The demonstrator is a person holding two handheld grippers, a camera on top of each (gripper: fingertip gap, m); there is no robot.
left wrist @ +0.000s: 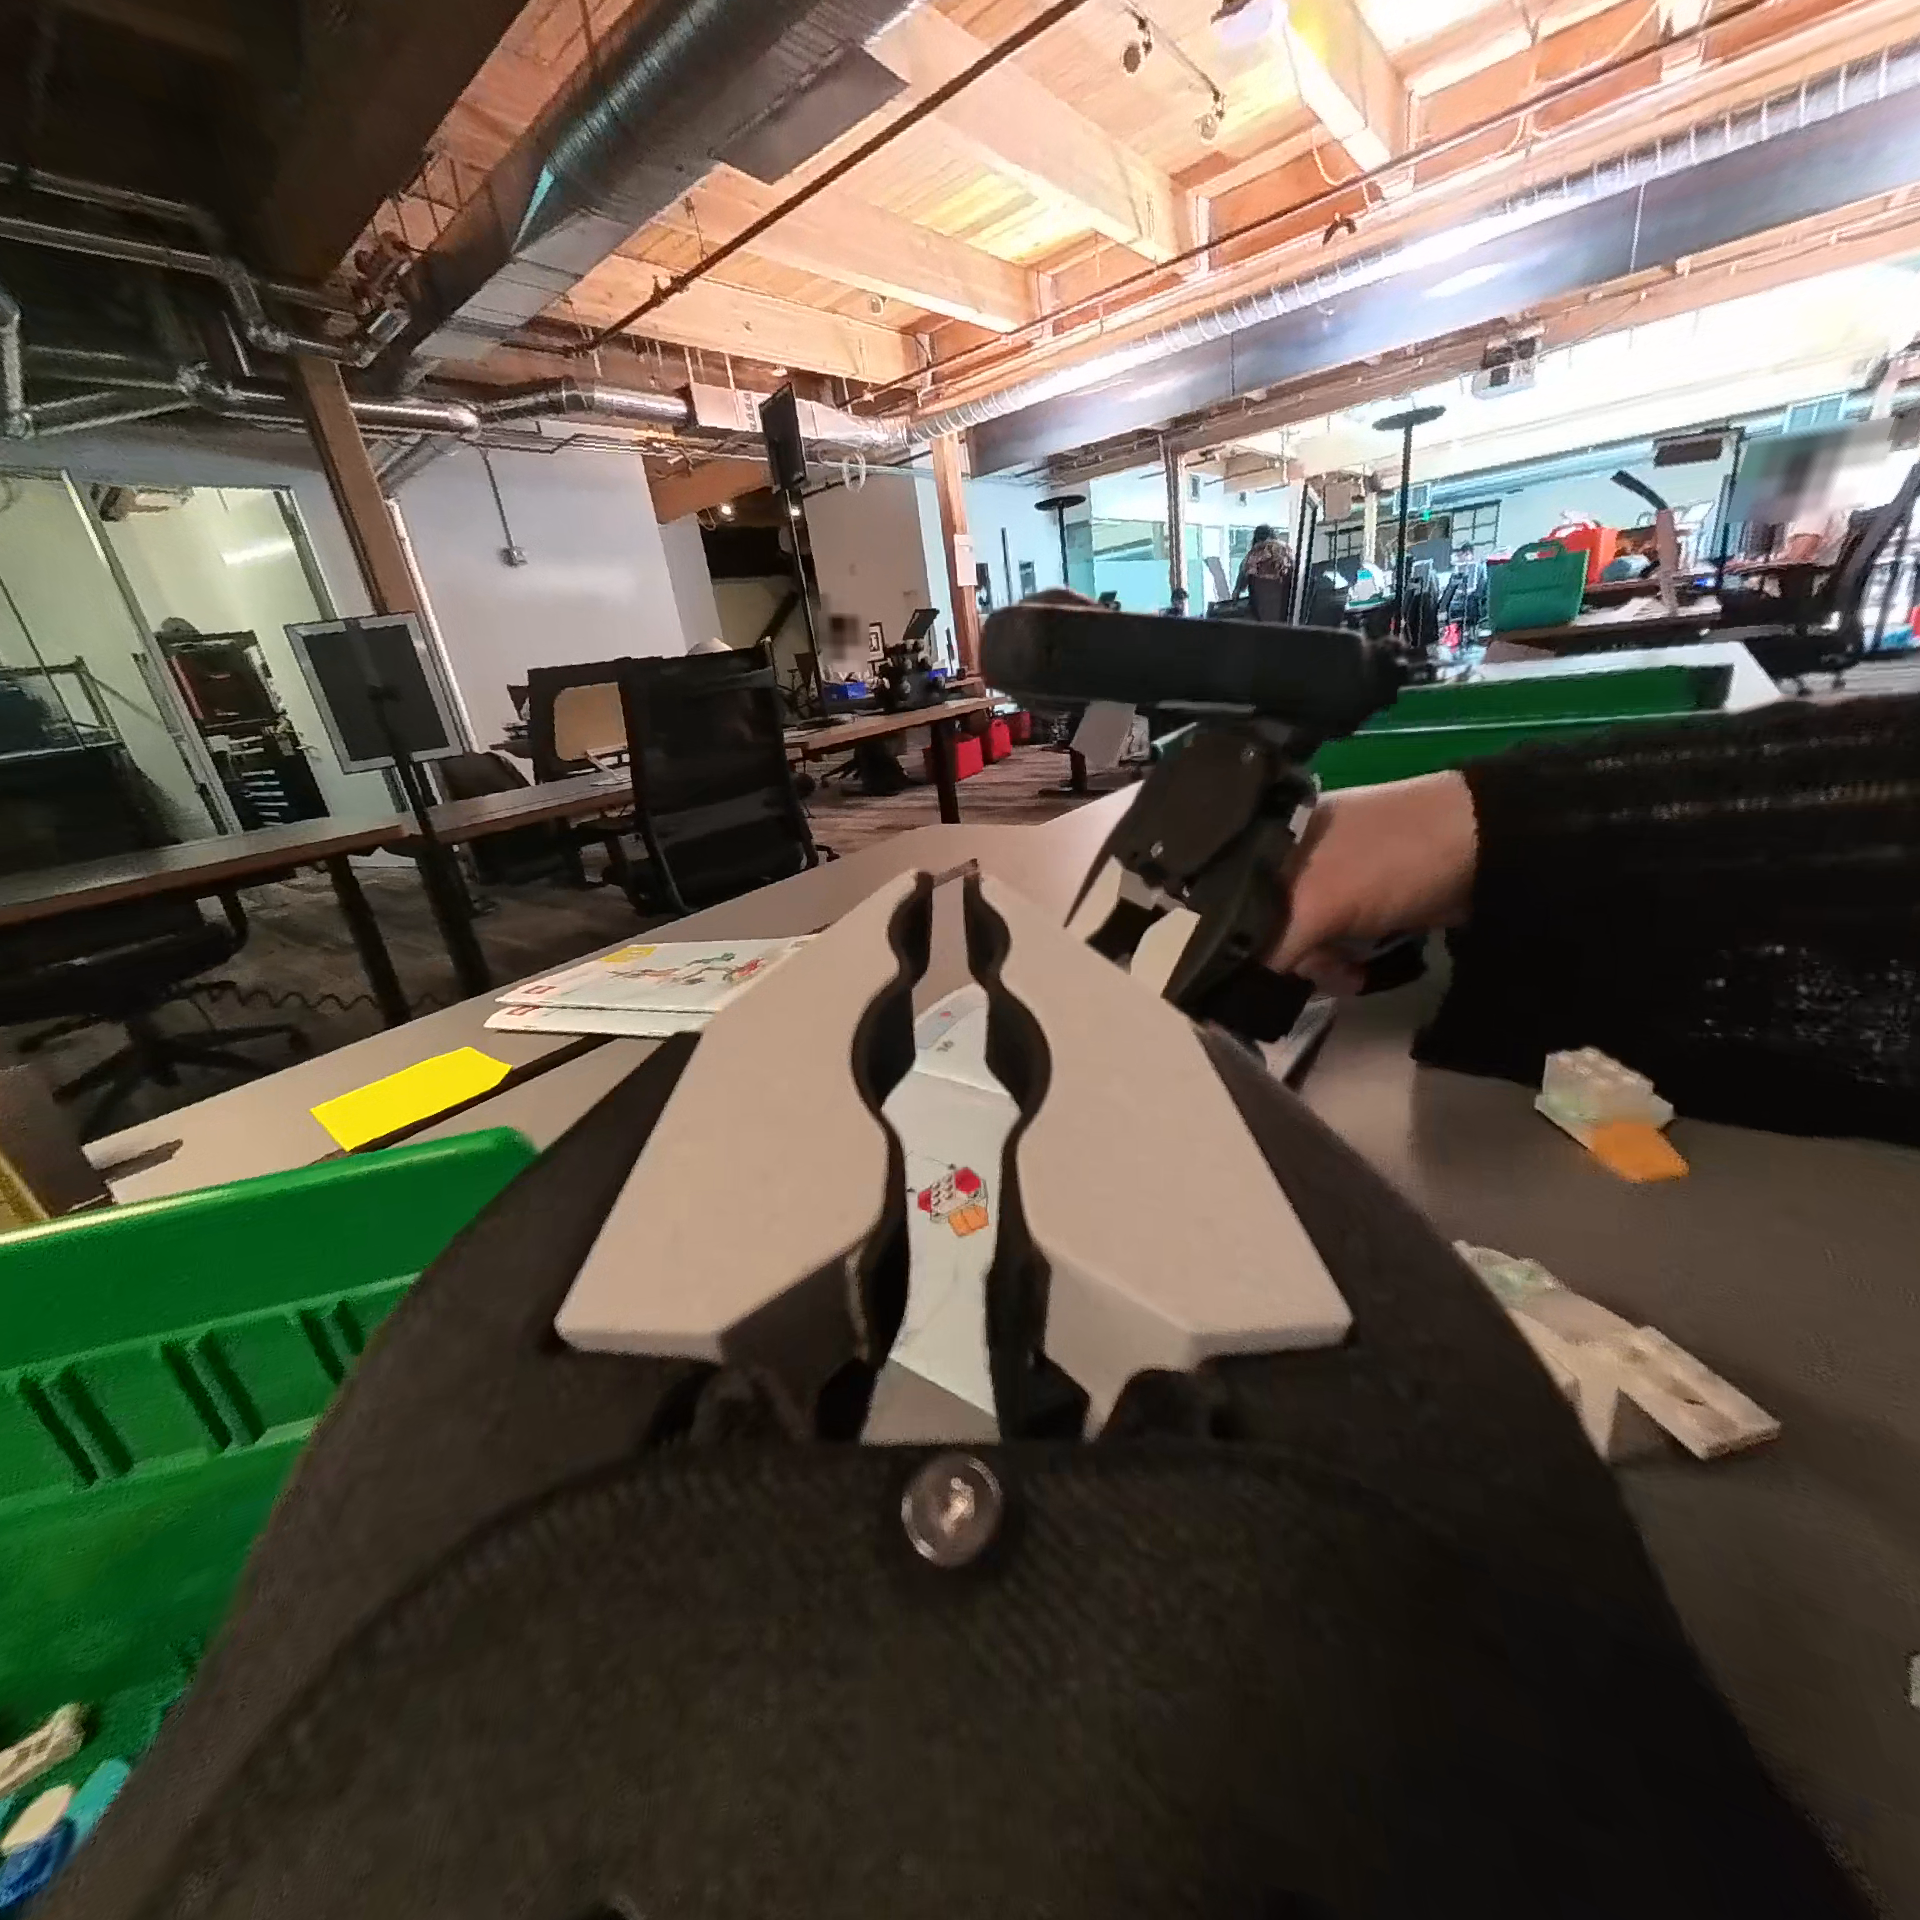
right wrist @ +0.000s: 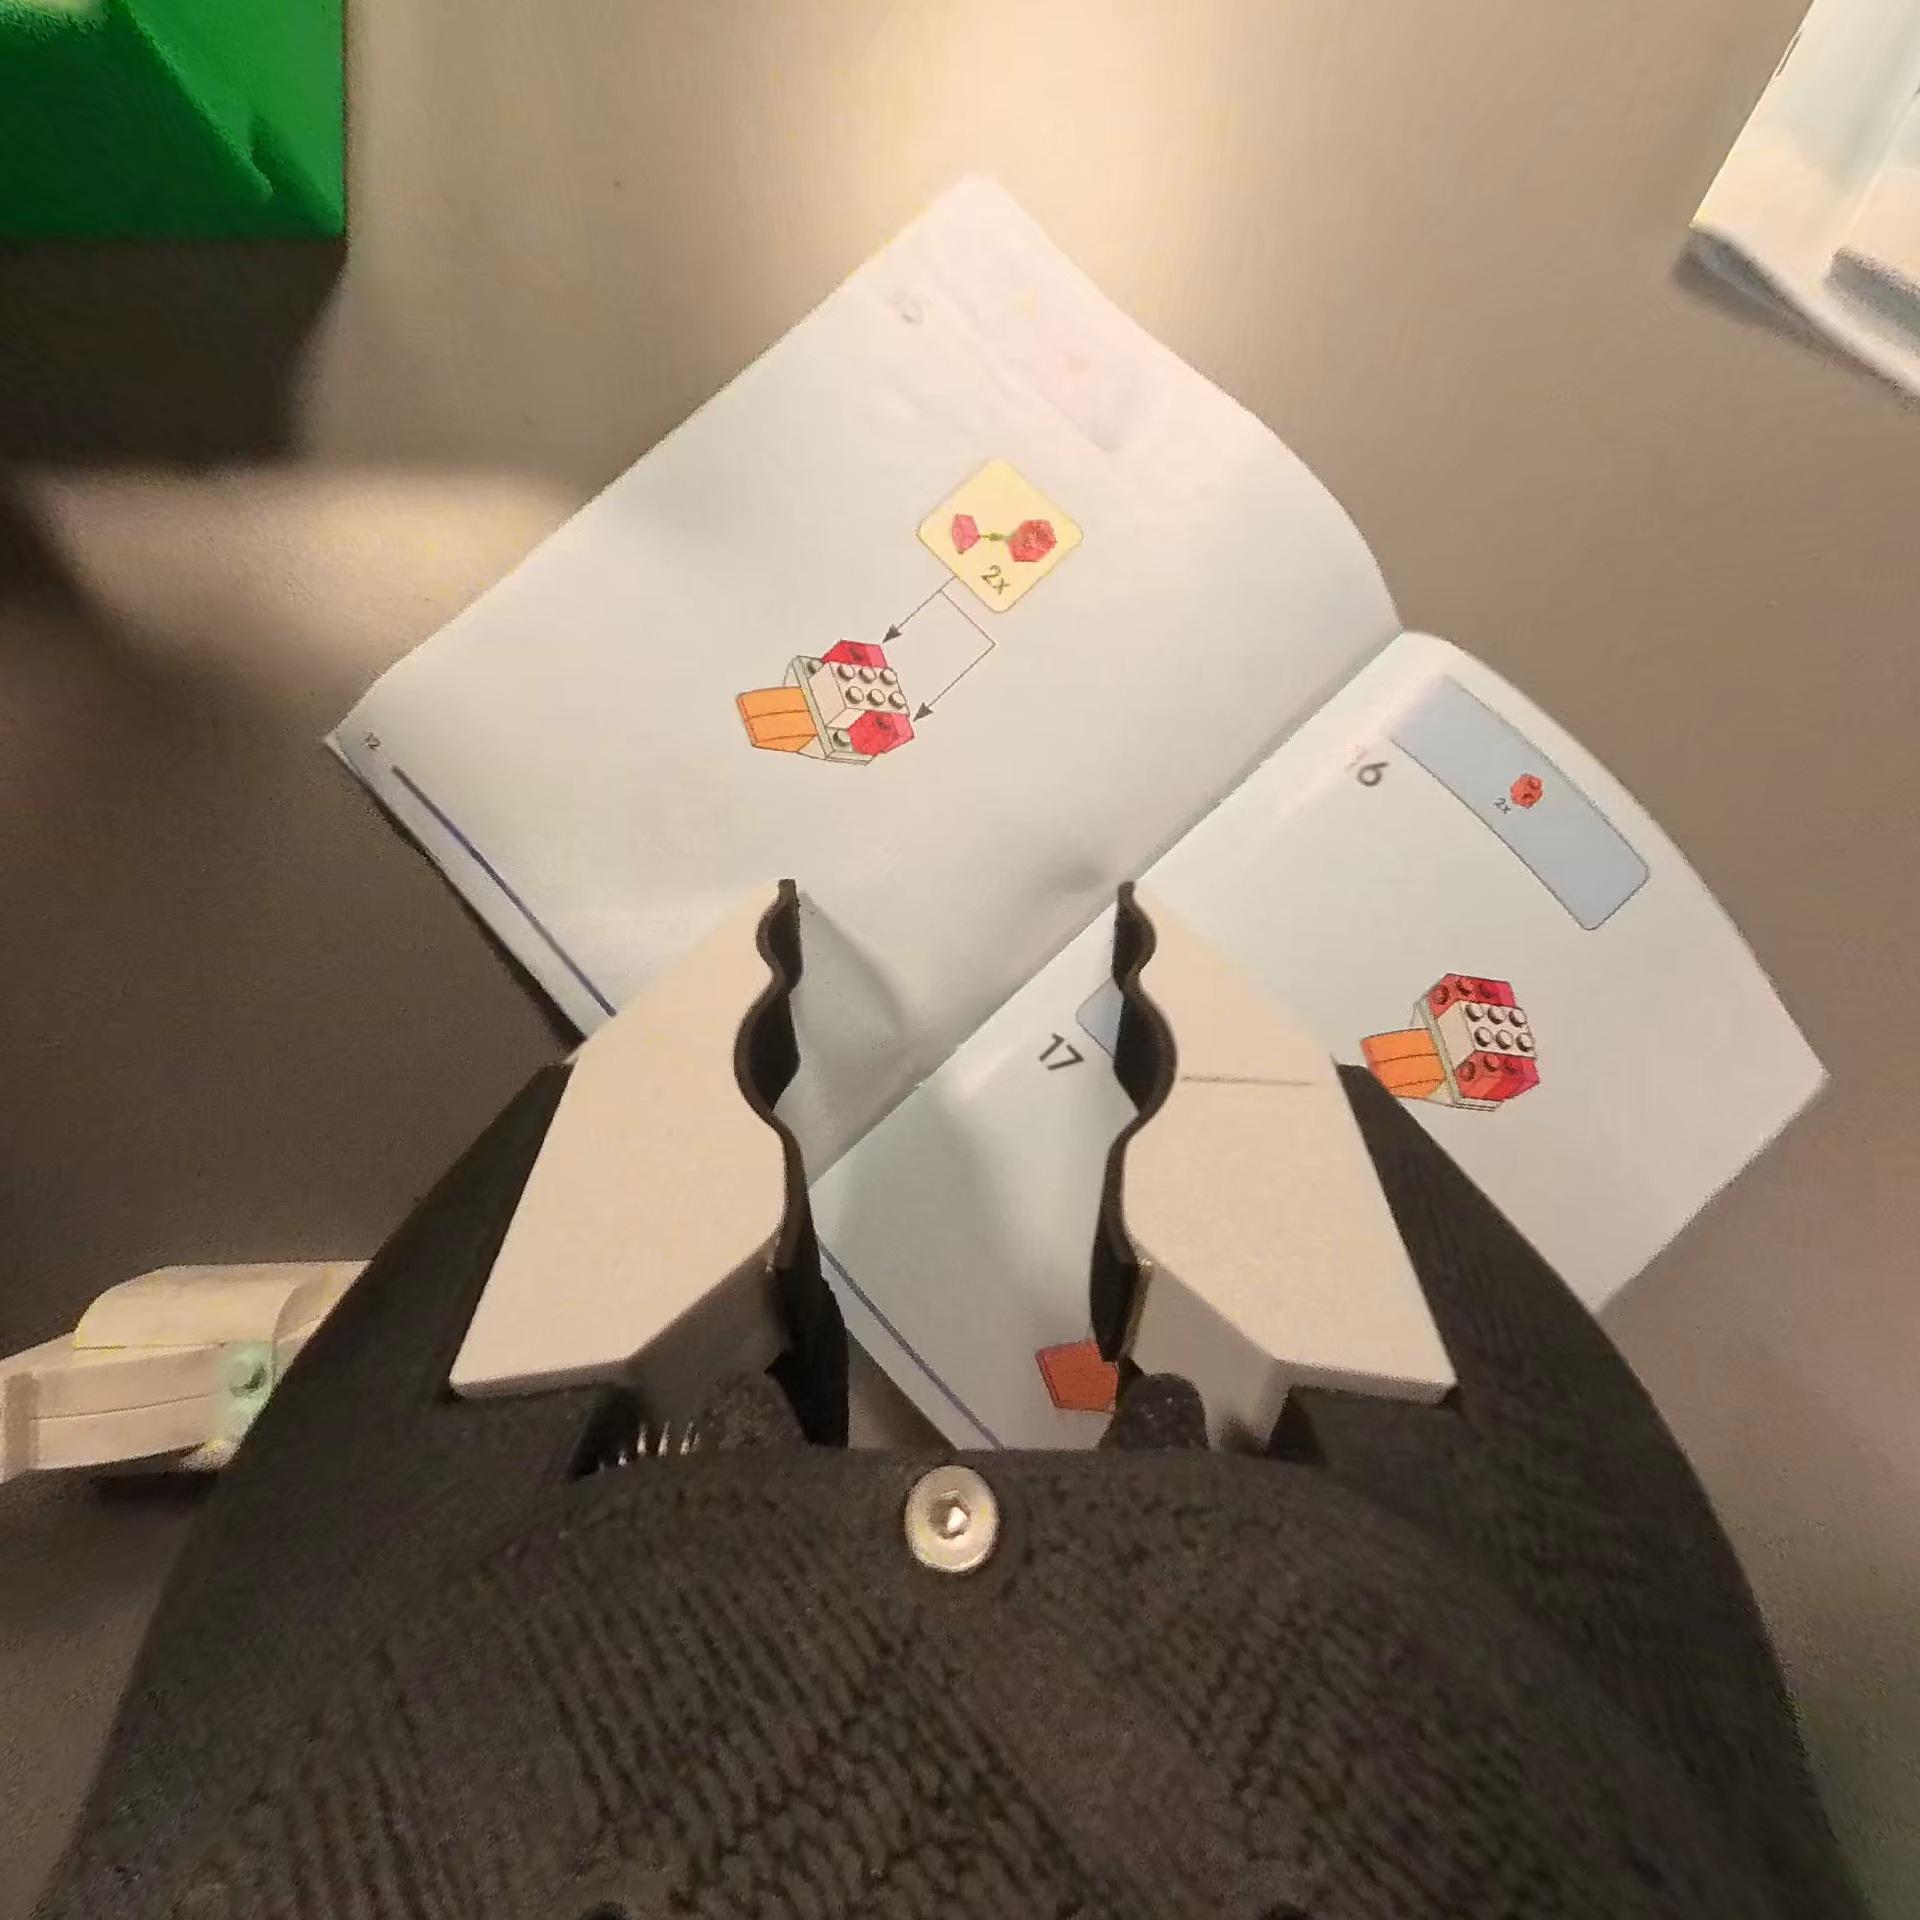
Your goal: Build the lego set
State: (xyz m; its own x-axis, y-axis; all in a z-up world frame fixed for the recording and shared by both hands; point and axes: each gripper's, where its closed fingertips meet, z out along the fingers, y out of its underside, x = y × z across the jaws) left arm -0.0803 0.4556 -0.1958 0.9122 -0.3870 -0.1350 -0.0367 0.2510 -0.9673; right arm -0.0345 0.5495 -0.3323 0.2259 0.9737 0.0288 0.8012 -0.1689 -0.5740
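The left gripper [left wrist: 954, 881] was seen with its jaws nearly closed on a thin dark sliver at the tips. Beneath it, an open instruction booklet [left wrist: 951, 1184] lay on the grey counter [left wrist: 1766, 1247]. To the right, the right gripper [left wrist: 1117, 914] was held by a hand [left wrist: 1371, 883]. A white and orange lego assembly [left wrist: 1605, 1107] rested near the sleeve [left wrist: 1704, 914]. A green bin [left wrist: 187, 1371] stood at the left.

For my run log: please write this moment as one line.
left gripper: shut, empty | right gripper: open, over open booklet | small build: on table, untouched
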